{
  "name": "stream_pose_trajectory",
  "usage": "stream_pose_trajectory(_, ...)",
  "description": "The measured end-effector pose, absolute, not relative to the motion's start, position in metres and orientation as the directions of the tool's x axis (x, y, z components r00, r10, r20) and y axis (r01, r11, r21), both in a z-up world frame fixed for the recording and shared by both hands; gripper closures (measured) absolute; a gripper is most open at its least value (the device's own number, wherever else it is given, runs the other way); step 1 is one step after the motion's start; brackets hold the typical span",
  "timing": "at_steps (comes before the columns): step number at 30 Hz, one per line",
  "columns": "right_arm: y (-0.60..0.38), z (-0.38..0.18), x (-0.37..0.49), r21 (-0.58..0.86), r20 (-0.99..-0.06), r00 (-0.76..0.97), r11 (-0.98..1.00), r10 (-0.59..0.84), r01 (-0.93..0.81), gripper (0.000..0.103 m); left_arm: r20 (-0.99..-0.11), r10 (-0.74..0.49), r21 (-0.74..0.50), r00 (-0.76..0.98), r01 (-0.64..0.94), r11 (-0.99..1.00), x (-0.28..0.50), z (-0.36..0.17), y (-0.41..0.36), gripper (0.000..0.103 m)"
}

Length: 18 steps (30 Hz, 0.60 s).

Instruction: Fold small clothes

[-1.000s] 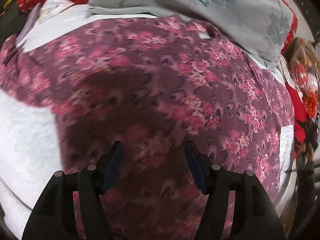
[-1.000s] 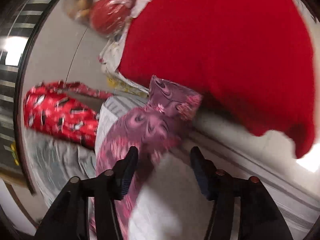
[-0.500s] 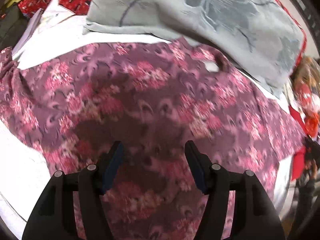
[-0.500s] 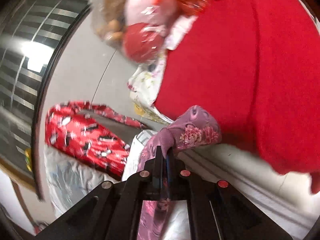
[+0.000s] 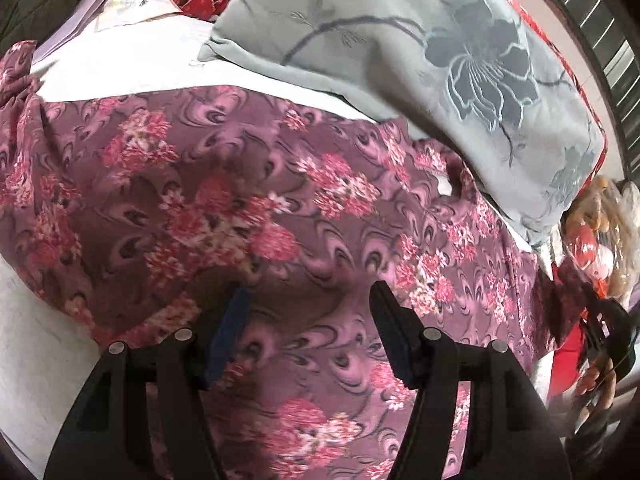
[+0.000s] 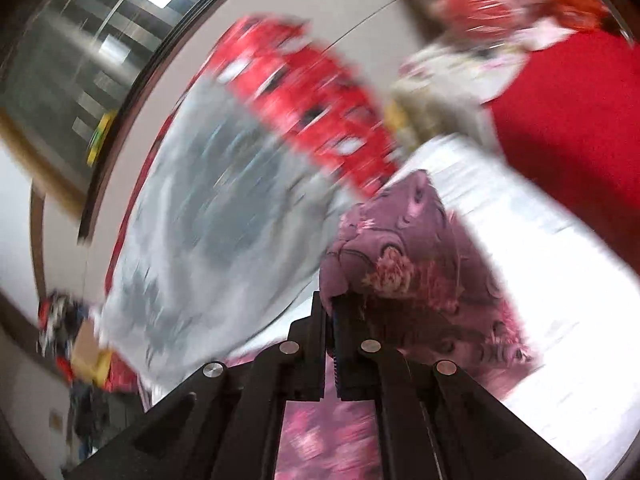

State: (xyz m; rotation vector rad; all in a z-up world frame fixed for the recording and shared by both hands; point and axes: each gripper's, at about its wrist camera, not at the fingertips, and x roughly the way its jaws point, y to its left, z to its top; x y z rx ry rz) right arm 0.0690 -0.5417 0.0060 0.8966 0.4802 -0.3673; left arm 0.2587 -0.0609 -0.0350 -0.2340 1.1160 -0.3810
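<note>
A purple garment with pink flowers [image 5: 248, 200] lies spread on a white bed sheet [image 5: 36, 360]. My left gripper [image 5: 310, 304] is open and empty, close above the middle of the garment. My right gripper [image 6: 331, 308] is shut on a corner of the purple garment [image 6: 404, 264] and holds that corner lifted above the white sheet [image 6: 560, 280]. The right wrist view is blurred by motion. The right gripper and hand show faintly at the far right of the left wrist view.
A grey pillow with a dark flower print [image 5: 440, 48] lies just behind the garment, also in the right wrist view [image 6: 216, 232]. Red patterned cloth [image 6: 312, 92] lies beyond it. Papers [image 5: 120, 8] at back left. A red cloth [image 6: 580, 128] and wrapped toys [image 5: 600, 240] on the right.
My right gripper closed on the garment's corner and has swung with it toward the pillow. My left gripper moved back along the garment, staying open.
</note>
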Motion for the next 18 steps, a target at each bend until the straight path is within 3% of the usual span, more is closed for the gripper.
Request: stream_pose_trajectory(18,-0.262,-0.016,0.218,0.556,-0.621,0.722,0.821,0.306,0.131,0.100,-0.749,-0.562,-0.535,0.350,0.181,0.825,0.274,-0.035,-0.011,0.040)
